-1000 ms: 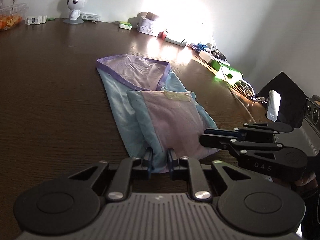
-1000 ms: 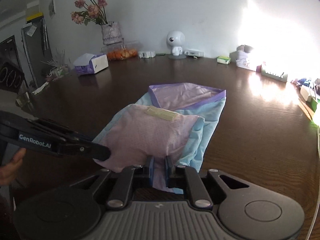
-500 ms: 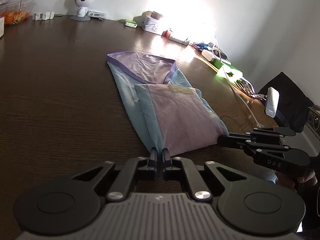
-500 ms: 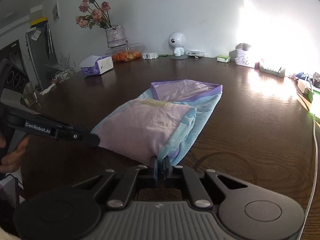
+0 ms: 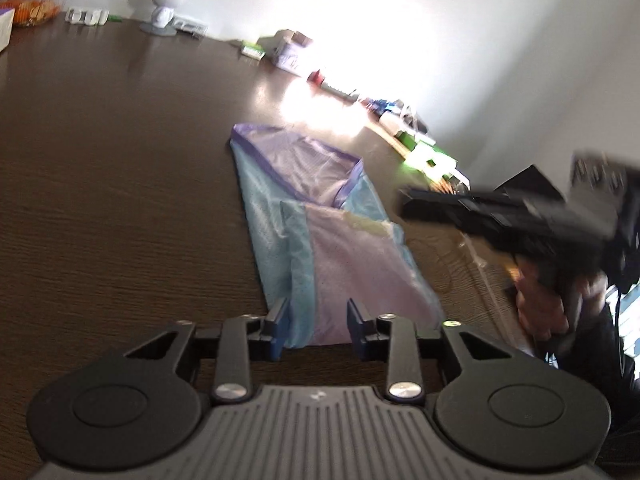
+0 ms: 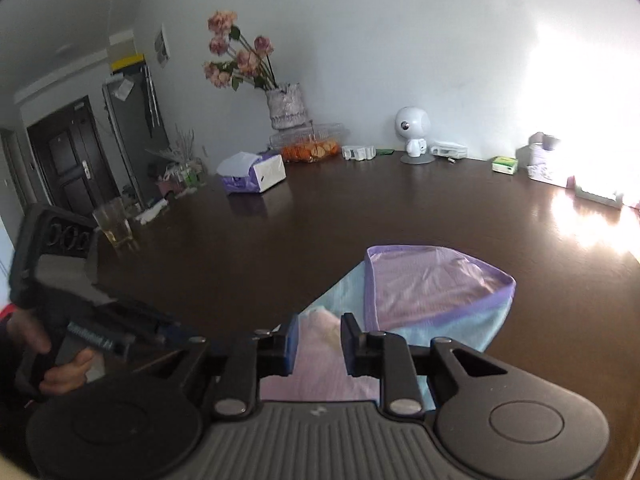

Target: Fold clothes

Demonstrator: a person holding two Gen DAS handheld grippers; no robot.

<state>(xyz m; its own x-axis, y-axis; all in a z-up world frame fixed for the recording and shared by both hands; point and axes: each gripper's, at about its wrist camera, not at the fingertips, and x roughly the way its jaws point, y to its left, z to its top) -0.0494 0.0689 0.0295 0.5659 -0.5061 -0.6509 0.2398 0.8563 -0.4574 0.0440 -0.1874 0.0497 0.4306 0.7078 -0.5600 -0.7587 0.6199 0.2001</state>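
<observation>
Dark wood table fills both views, with a vase, tissue box, toy robot and small clutter along the far wall, and hard glare at the far right. On the near part of it lies the garment, blue and lilac mesh, its near half laid over the far half, the purple-edged end pointing away from me.

My worry is that top flap: it looks light and loose, and I judge a finger catching the near hem as I pull back could drag it askew or peel the fold open. The glare also washes out the far right edge, so I could misjudge the alignment there.

My left claw has just been opening; its jaws stand a little apart astride the near hem, pads not pressing, so it is released. My right claw has likewise just been opening, empty, above the cloth, which shows through its gap.
</observation>
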